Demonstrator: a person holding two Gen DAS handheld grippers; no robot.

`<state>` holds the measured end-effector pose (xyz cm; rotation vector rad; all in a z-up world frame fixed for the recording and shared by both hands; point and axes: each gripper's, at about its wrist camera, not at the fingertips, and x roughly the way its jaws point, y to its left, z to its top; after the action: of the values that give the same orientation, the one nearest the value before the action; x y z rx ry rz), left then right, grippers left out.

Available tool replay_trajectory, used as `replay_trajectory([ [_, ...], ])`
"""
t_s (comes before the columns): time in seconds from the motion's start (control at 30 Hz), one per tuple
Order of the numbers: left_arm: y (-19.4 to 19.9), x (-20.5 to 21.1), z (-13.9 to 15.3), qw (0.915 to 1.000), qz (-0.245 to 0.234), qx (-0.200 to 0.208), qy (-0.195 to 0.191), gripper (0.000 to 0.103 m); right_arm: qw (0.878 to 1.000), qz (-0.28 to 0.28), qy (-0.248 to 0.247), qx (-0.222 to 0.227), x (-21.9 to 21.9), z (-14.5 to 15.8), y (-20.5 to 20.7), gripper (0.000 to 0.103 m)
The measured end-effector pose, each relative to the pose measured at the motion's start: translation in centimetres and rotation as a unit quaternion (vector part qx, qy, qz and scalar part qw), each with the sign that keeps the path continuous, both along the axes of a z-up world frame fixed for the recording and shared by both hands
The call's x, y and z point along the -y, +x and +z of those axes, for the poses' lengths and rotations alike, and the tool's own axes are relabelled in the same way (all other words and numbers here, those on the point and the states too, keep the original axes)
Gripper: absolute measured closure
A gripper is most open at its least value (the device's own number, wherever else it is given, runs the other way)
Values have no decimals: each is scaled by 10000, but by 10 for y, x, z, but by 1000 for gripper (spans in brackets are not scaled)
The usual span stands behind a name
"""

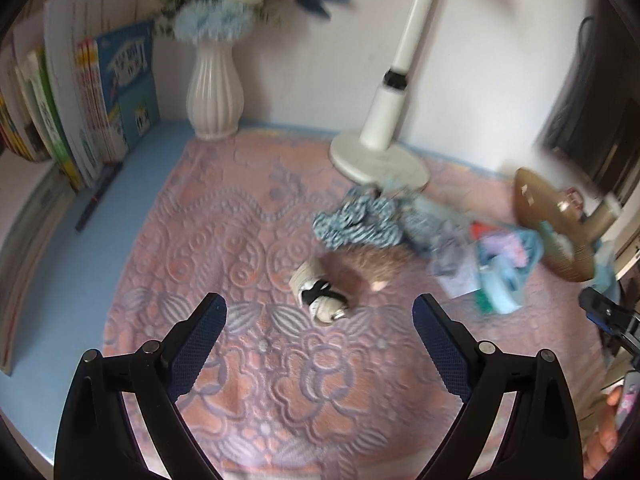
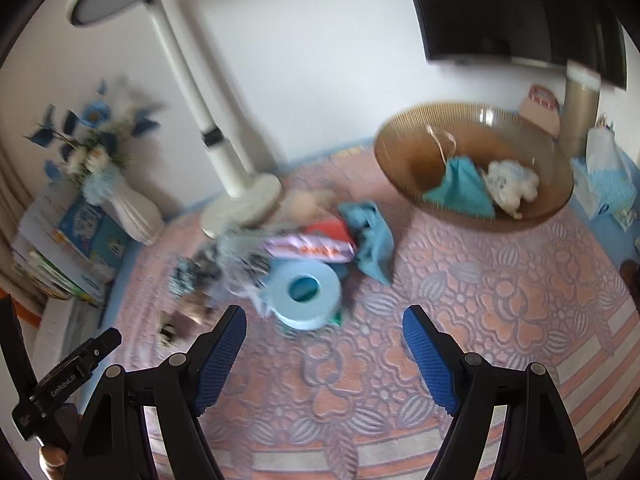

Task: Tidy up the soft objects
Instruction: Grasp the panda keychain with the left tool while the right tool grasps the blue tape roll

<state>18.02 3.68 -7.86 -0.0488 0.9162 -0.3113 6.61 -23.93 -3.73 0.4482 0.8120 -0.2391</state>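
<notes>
A furry brown toy (image 1: 360, 270) with a small white shoe (image 1: 318, 294) at one end lies on the pink mat (image 1: 224, 240), near the middle. Its long axis runs diagonally in the left wrist view, shoe end toward the camera and left, fur end away and right. Just behind it sits a blue checked scrunchie (image 1: 356, 222), then a loose heap of cloths (image 2: 370, 232) and a pale blue tape roll (image 2: 306, 294), hole facing up. This pile seems to be what is waiting to be sorted.

To the right, an amber bowl (image 2: 404, 136) already holds a teal pouch (image 2: 464, 190) and a white fluffy thing (image 2: 510, 186), so it is likely the collecting place.

The left gripper (image 1: 320, 334) hangs above the mat, jaws wide and empty, aimed at the toy. The right gripper (image 2: 324, 338) is likewise wide and empty, facing the roll. Both views are blurred.

A lamp base (image 1: 378, 158) and vase (image 1: 215, 94) stand by the wall.
</notes>
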Motion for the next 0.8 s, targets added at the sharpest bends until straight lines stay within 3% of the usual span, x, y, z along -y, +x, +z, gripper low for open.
replay_trajectory([
  [0.2,19,6,-40,9998,86,-166,-33,9,9978,274,39,-595,-8,-48,34,24],
  [0.5,29,8,-56,9999,148,-36,-58,10,9953,474,-271,-794,-21,-74,68,24],
  [0.7,31,14,-60,9999,115,-45,19,33,9960,349,-177,-803,-15,-85,83,26],
  [0.73,31,14,-60,10000,73,-43,-6,42,9961,341,-161,-792,-14,-86,84,29],
  [0.77,31,15,-60,10000,32,-52,-31,53,9965,358,-119,-752,-13,-86,85,37],
  [0.8,31,16,-61,10000,-24,-71,-42,59,9966,393,-89,-723,-14,-85,86,39],
])
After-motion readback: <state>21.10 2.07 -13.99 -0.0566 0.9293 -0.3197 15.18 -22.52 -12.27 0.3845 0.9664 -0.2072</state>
